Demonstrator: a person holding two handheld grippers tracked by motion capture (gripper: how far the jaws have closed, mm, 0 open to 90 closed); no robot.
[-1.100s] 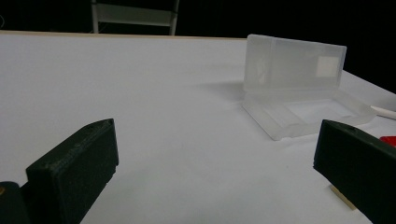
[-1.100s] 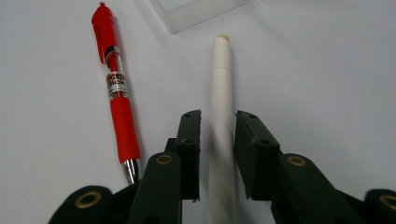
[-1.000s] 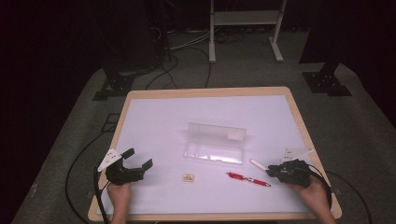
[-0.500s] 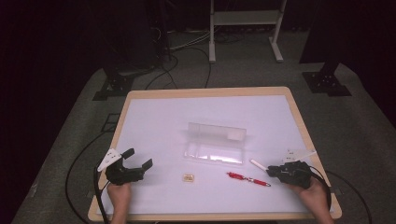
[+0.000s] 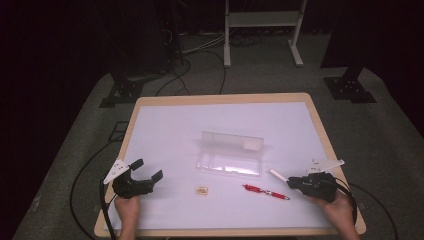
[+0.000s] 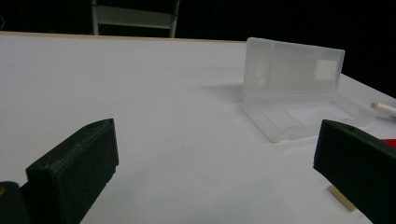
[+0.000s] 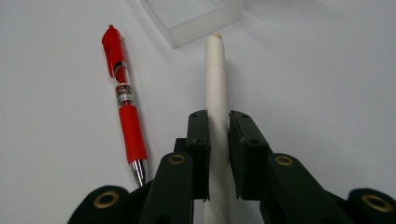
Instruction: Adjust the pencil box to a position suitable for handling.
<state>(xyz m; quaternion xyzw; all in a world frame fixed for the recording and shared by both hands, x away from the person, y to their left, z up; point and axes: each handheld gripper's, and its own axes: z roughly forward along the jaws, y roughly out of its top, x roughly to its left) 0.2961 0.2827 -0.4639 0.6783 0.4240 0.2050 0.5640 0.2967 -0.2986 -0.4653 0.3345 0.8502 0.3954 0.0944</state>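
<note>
Nothing shifts since earlier: right gripper (image 7: 218,154) clamps the white pen (image 7: 216,74) (red pen (image 7: 124,102) just left); left gripper (image 6: 210,177) gapes, holding nothing.

Each hand carries a black gripper — left gripper (image 5: 146,176), right gripper (image 5: 291,182) — topped by a grey three-cornered plate. Fingers (image 7: 199,140) are blocky matt black, with small screw holes; brass-coloured pivot rivets sit behind. Black cables trail away.

1. Left gripper (image 6: 215,172) jaws black, wide apart at bottom corners, nothing between.
2. Clear plastic case (image 6: 299,93) open, upper right, lid upright.
3. White table (image 6: 116,84).
4. Small tan piece (image 6: 342,199), lower right.
</note>
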